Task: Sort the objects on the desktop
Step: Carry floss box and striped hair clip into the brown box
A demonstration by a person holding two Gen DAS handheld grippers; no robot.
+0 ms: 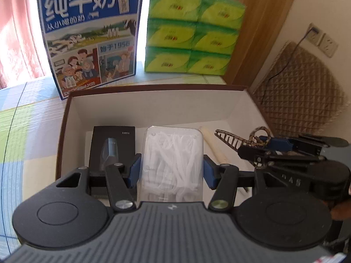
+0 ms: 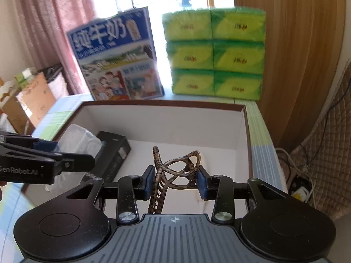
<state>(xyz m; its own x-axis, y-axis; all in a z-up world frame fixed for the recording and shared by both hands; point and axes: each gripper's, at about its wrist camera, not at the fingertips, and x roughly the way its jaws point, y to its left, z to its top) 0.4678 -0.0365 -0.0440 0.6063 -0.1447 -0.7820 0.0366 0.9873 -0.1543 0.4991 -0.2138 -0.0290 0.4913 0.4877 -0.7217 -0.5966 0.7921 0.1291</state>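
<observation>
— Holding the leopard-print hair claw (image 2: 175,173) over the box (image 2: 246,135), is it? I can see the right gripper (image 2: 175,183) pinching it, blue pads pressed to either side, teeth hanging down towards the camera.

— Yes, gripped across the body so it can't swing, I'd say. It hangs above the white floor of the box, ahead of the tool, not yet set down.

— And the left gripper (image 1: 172,171)?

— Its pads sit either side of the clear case of floss picks (image 1: 173,164). Whether they press it or have just let go, I can't tell. The case lies in the box, with a black carton (image 1: 111,149) just to its left and a pale stick (image 1: 214,146) to its right.

— Sensible, side by side.

— Beyond the box stand a blue milk carton (image 1: 90,37) and stacked green tissue packs (image 1: 193,32), all on a checked pastel cloth (image 1: 28,118). Pink curtains (image 2: 54,22) and a bright window sit behind.
</observation>
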